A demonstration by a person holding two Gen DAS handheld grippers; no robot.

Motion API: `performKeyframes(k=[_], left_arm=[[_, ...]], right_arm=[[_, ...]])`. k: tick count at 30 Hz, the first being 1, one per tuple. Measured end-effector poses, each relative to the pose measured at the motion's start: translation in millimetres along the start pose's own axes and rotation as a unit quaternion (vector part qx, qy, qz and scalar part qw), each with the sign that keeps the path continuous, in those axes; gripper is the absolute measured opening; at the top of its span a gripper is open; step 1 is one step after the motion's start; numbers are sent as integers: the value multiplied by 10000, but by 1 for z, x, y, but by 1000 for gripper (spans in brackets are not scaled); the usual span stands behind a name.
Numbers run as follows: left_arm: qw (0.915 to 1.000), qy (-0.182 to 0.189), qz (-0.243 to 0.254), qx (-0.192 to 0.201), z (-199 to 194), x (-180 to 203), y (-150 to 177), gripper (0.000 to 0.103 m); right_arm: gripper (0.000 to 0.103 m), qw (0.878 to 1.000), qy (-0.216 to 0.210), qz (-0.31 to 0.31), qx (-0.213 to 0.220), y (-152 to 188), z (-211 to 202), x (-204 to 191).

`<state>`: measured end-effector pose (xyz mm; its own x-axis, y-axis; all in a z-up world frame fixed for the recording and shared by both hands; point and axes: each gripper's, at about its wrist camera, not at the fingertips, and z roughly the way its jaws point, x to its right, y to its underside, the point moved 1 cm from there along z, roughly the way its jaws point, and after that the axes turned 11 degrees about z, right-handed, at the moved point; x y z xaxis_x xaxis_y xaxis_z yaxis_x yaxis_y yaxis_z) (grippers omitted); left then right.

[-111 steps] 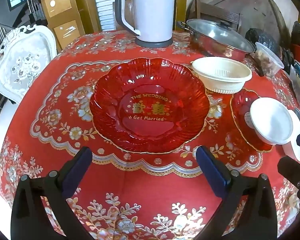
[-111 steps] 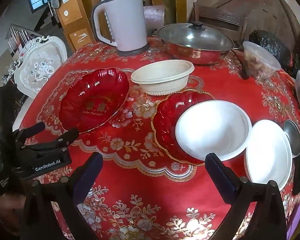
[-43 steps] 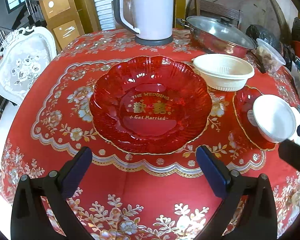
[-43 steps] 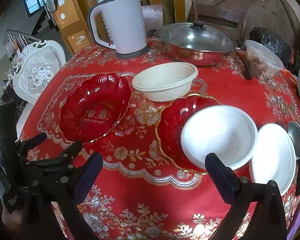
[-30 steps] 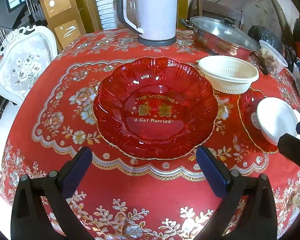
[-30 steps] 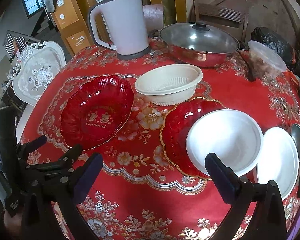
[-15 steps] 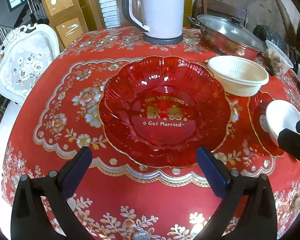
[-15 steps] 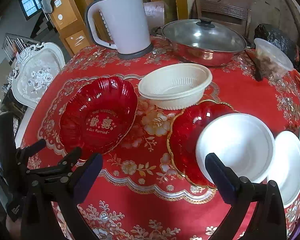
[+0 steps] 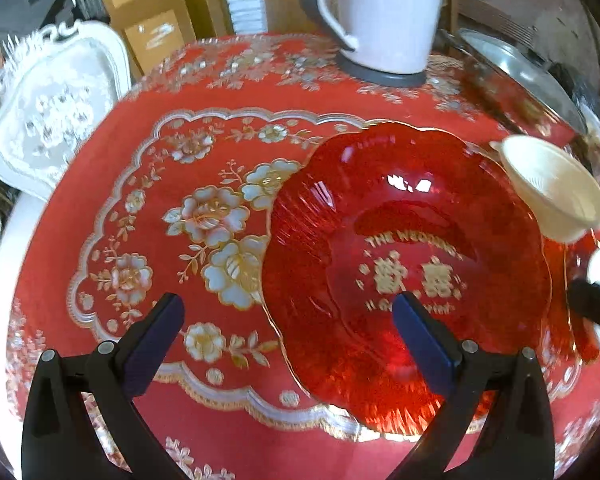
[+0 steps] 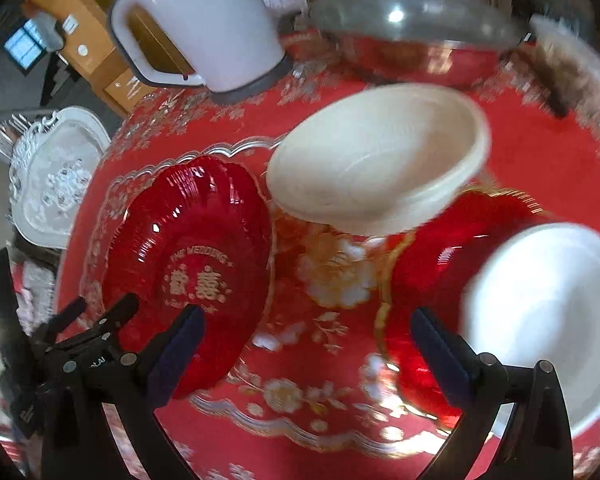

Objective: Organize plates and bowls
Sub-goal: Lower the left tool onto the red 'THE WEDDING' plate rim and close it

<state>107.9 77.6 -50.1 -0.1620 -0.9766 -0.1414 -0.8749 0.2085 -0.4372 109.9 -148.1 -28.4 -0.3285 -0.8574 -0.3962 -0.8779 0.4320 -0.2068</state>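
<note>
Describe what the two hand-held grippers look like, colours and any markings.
Each hand-held gripper, left and right, has a black plastic frame, silver rivets and two dark blue finger pads. In the right wrist view the left one's body shows partial white lettering.

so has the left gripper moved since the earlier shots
Yes. The left gripper has swung left and closed in: the red wedding plate, centred between its jaws before, now sits under the right jaw, and the kettle has slid right.
</note>
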Motion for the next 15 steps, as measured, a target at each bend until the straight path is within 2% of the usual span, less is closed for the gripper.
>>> performKeyframes(k=[3,4,6,8,9,10,11,12,13,15], left_arm=[[9999,127,-115,-23,8,-9,-9,103],[9998,159,-101,-40,12,-9,-12,103],[9996,252,-47,-72,19,-7,-19,103],[9993,327,39,-188,26,-4,-22,103],[9990,370,79,-229,28,-1,-23,100],[9988,416,105,-256,31,0,-23,88],[9984,461,116,-303,33,2,-24,71],[9979,521,120,-366,36,3,-23,61],[9971,605,107,-447,39,3,-23,46],[9971,582,96,-479,42,3,-22,42]], right_arm=[[98,10000,-6,-90,-41,-5,11,-10],[93,9998,20,-139,-126,-5,17,-14],[75,9994,1,-183,-281,-5,26,-17],[37,9988,-53,-160,-470,-3,36,-15],[31,9983,-93,-116,-562,-2,40,-14],[25,9980,-121,-85,-619,0,43,-12],[21,9979,-116,-89,-629,0,44,-11],[18,9980,-103,-136,-612,2,45,-12],[13,9980,-104,-175,-604,2,45,-13],[9,9978,-18,-349,-559,3,43,-17]])
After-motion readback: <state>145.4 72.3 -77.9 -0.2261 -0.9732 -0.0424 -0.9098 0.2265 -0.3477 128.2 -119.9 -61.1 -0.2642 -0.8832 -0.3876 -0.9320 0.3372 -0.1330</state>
